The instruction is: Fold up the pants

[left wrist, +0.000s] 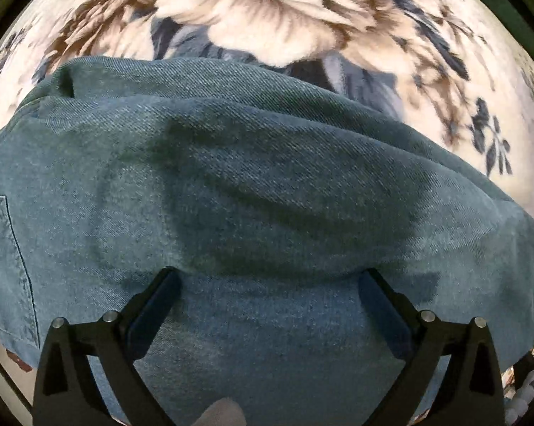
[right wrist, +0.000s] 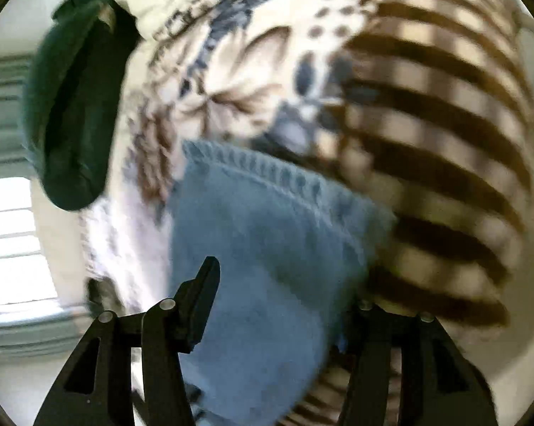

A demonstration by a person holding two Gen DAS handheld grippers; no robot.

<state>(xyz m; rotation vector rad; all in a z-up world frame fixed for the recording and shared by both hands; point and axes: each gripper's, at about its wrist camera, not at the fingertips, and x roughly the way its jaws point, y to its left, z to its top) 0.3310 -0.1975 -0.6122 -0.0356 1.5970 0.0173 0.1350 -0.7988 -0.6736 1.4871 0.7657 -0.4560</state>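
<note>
Denim pants fill the gap between the left gripper fingers; beyond lies bare floral blanket. Left of the right gripper, a dark green cushion crowds in

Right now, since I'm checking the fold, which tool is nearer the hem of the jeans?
Right. The right tool has the jeans between its fingers, with the stitched hem just ahead. The left tool is open over plain denim beside a pocket; no hem shows there.

Blurred pants hide the right gripper's right finger.
</note>
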